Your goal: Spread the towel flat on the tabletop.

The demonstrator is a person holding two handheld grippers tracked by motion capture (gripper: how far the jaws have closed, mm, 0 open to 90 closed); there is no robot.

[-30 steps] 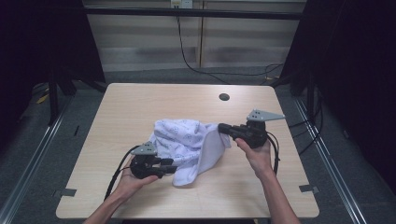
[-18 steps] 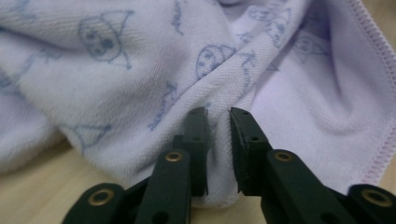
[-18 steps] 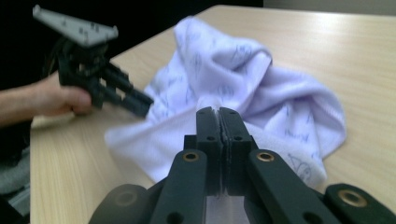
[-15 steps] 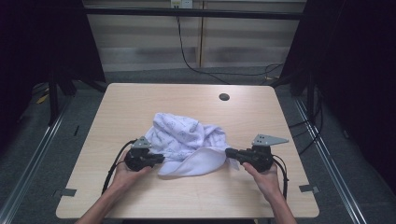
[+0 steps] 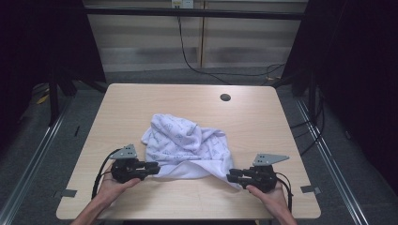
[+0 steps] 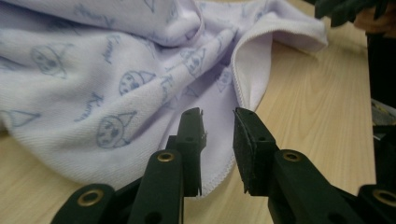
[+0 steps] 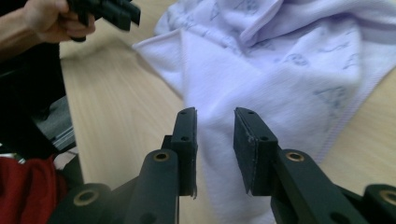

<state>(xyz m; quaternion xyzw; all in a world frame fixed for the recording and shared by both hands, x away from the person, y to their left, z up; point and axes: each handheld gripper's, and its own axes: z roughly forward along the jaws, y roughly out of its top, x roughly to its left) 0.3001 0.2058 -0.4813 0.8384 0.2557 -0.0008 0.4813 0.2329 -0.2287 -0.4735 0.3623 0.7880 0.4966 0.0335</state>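
Presently on the worktop [image 5: 141, 101], pale wood, with a small dark round hole [image 5: 225, 97] near its far edge:

Item one: towel [image 5: 185, 147], white with a faint blue print of small figures and lettering. It lies crumpled in a heap near the middle of the worktop, nearer the person's side, its near hem running roughly between the two grippers. In the left gripper view a folded hem stands up just beyond the fingers.

Item two: left gripper [image 5: 152, 168], held low at the towel's near left corner. Its fingers [image 6: 191, 140] have just been opening and stand spread, with a clear gap; towel cloth lies beyond and beneath them, but nothing is pinched.

Item three: right gripper [image 5: 231, 177], held low at the towel's near right corner, pointing inward. Its fingers [image 7: 250, 144] have likewise just been opening and stand apart, over the cloth's edge and empty.

Step in hand, as judged: both corners let go, so a laying-out or folding pass looks to be between grips, with the towel far from flat.

Next move, as judged: each gripper needs a fresh hold on a true corner or hem, fingers set around a single layer, then a pull apart to spread the bunched cloth.
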